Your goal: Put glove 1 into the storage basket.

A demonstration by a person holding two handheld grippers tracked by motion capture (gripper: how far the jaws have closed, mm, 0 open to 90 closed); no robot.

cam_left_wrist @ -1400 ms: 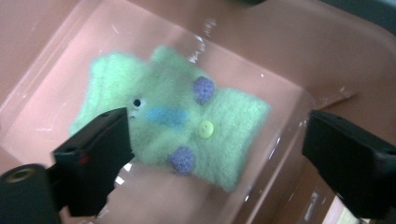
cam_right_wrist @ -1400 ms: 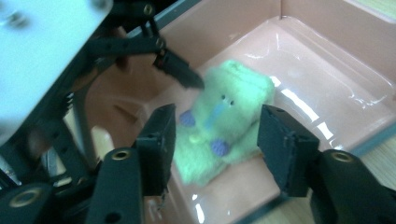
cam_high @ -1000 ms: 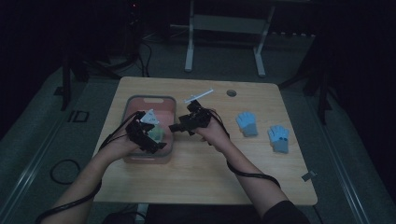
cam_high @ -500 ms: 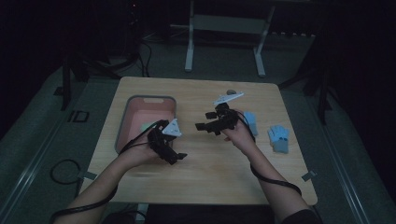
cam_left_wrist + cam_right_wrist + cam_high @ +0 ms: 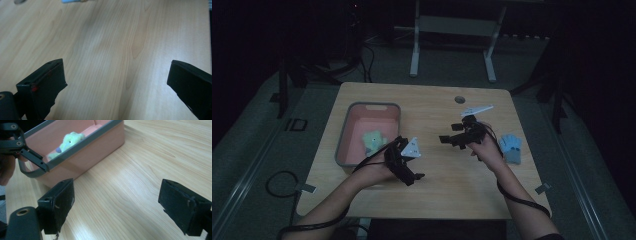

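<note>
1. Here, your left tongs (image 5: 408,169) hover left of centre in the high view, released and empty; the left gripper view shows bare worktop (image 5: 112,50) between the wide-set jaws.
2. Your right tongs (image 5: 451,140) sit right of centre in the high view. Their jaws have just been opening, and in the right gripper view nothing lies between them, so they too are released.
3. The small green soft toy (image 5: 372,139) lies inside the pink bin (image 5: 343,150) at the left of the high view; in the right gripper view it shows at the upper left (image 5: 67,142), resting against the bin's floor. The bin's walls keep it contained, which is probably why it lies there.
4. A pale blue item (image 5: 511,147) lies on the worktop at the right of the high view, just beside your right hand (image 5: 486,150). The right tongs, standing wide, seem readied for it, though they face the bin.
</note>
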